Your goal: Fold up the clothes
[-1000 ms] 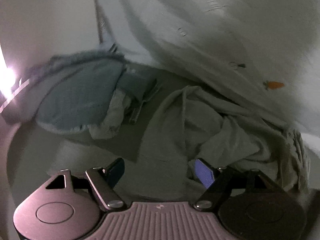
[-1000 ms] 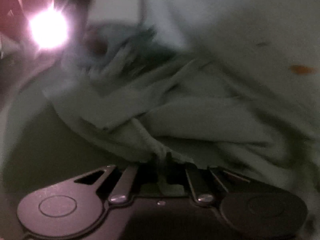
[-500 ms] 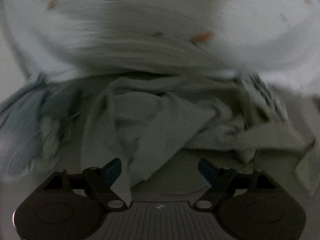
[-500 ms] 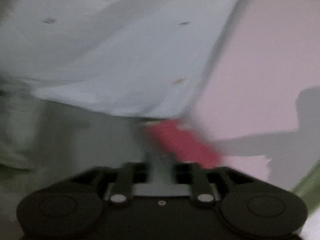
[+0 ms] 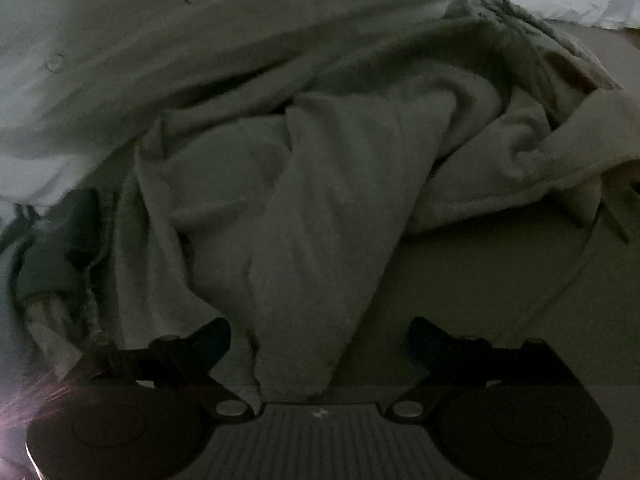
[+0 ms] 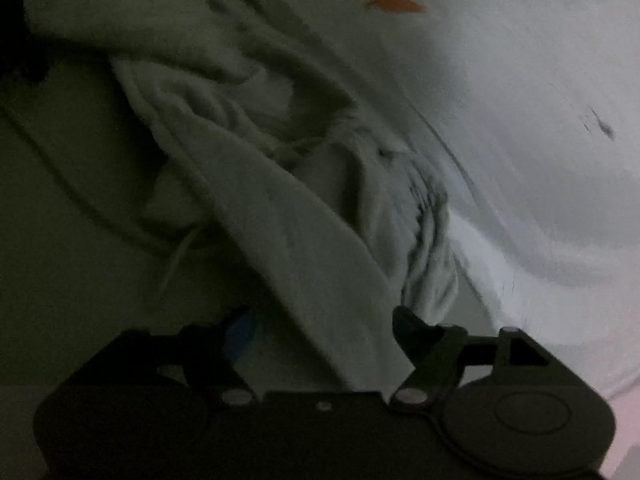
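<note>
While the light is poor, the left wrist view shows the left gripper [image 5: 318,334] spread wide, a tongue of the pale grey-green garment [image 5: 320,200] running down from 12 o'clock between its fingers; nothing pinched. The garment lies crumpled on the surface [image 5: 480,280]; a white carrot-print sheet [image 5: 160,40] sits at 11 o'clock, a darker teal cloth [image 5: 52,236] at 9. Half a second ago this camera was farther back; it now sits close over the heap.

In the right wrist view, the right gripper [image 6: 320,330], clamped on cloth a second ago, now stands open, garment [image 6: 304,216] passing between the fingers, the sheet [image 6: 520,120] at 2 o'clock. Judgement: garment released, unfolded; both claws look poised to regrip.
</note>
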Demonstrator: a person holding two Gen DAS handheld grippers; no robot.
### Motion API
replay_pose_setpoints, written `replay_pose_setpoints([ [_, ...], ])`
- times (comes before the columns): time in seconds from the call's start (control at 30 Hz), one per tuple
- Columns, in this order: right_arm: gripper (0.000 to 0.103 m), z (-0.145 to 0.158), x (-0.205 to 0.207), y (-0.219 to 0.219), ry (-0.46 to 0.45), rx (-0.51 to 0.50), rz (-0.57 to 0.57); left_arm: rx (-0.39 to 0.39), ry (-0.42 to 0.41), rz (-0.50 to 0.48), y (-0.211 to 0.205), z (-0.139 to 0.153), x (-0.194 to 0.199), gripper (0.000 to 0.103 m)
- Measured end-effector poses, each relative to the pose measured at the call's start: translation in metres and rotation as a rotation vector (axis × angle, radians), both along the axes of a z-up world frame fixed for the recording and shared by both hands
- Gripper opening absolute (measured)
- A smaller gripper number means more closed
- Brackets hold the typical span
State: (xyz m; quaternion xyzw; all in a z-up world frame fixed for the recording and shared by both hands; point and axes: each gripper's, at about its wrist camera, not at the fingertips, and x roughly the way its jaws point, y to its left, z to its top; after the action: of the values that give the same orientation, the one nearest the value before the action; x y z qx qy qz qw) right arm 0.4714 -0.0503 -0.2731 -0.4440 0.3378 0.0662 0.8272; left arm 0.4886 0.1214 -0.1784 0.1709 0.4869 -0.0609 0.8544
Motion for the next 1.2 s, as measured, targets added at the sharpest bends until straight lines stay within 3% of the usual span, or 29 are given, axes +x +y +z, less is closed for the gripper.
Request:
replay_pose_setpoints([
  [0.03, 0.089, -0.002, 0.003, 0.001, -0.049, -0.033, 0.021, -0.028, -0.008, 0.010, 0.004, -0.001, 0.002, 0.096],
  [0.07, 0.064, -0.004, 0.006, 0.000, -0.054, -0.053, 0.048, -0.073, -0.008, 0.037, 0.009, -0.002, 0.005, 0.092],
  [0.1, 0.017, -0.004, 0.008, 0.001, -0.039, -0.064, 0.054, -0.112, -0.009, 0.066, 0.013, -0.002, 0.007, 0.075],
  [0.13, 0.003, -0.002, 0.011, -0.002, -0.043, -0.046, 0.043, -0.129, -0.015, 0.105, 0.015, 0.001, 0.009, 0.064],
  [0.2, 0.005, 0.010, 0.010, -0.014, -0.074, 0.003, 0.018, -0.161, -0.025, 0.177, 0.017, 0.006, 0.011, 0.035],
  [0.27, 0.005, 0.032, 0.002, -0.034, -0.147, 0.040, -0.013, -0.180, -0.032, 0.182, 0.013, 0.017, 0.011, 0.023],
  [0.37, 0.005, 0.076, -0.013, -0.074, -0.264, 0.009, -0.024, -0.297, -0.040, 0.191, 0.008, 0.055, 0.005, 0.019],
  [0.43, 0.005, 0.109, -0.017, -0.106, -0.361, -0.097, -0.027, -0.478, -0.057, 0.196, 0.010, 0.094, -0.005, 0.018],
  [0.5, 0.005, 0.145, -0.013, -0.143, -0.449, -0.165, -0.079, -0.715, -0.063, 0.211, 0.014, 0.133, -0.019, 0.016],
  [0.57, 0.007, 0.186, -0.003, -0.183, -0.553, -0.120, -0.216, -0.936, -0.034, 0.243, 0.020, 0.149, -0.030, 0.016],
  [0.6, 0.022, 0.207, 0.002, -0.203, -0.604, -0.096, -0.286, -1.034, -0.020, 0.260, 0.023, 0.150, -0.035, 0.016],
  [0.63, 0.033, 0.226, 0.006, -0.223, -0.661, -0.021, -0.382, -1.075, -0.011, 0.280, 0.024, 0.145, -0.037, 0.016],
  [0.67, 0.052, 0.233, 0.011, -0.237, -0.649, 0.038, -0.456, -1.104, 0.001, 0.302, 0.025, 0.138, -0.039, 0.016],
  [0.7, 0.056, 0.240, 0.016, -0.251, -0.632, 0.097, -0.529, -1.084, 0.020, 0.334, 0.024, 0.126, -0.039, 0.015],
  [0.9, 0.056, 0.156, -0.043, -0.233, -0.206, 0.407, -0.606, -0.929, 0.251, 0.495, 0.021, 0.028, -0.046, 0.016],
  [1.03, 0.057, 0.100, -0.083, -0.221, 0.088, 0.606, -0.641, -0.843, 0.254, 0.471, 0.018, 0.012, -0.056, 0.022],
  [1.13, 0.069, 0.068, -0.104, -0.205, 0.252, 0.724, -0.648, -0.780, 0.252, 0.426, 0.009, 0.013, -0.055, 0.047],
  [1.17, 0.071, 0.060, -0.115, -0.195, 0.273, 0.754, -0.655, -0.753, 0.278, 0.410, 0.005, 0.009, -0.052, 0.064],
  [1.2, 0.077, 0.050, -0.122, -0.192, 0.269, 0.781, -0.659, -0.734, 0.307, 0.405, 0.002, 0.002, -0.051, 0.070],
])
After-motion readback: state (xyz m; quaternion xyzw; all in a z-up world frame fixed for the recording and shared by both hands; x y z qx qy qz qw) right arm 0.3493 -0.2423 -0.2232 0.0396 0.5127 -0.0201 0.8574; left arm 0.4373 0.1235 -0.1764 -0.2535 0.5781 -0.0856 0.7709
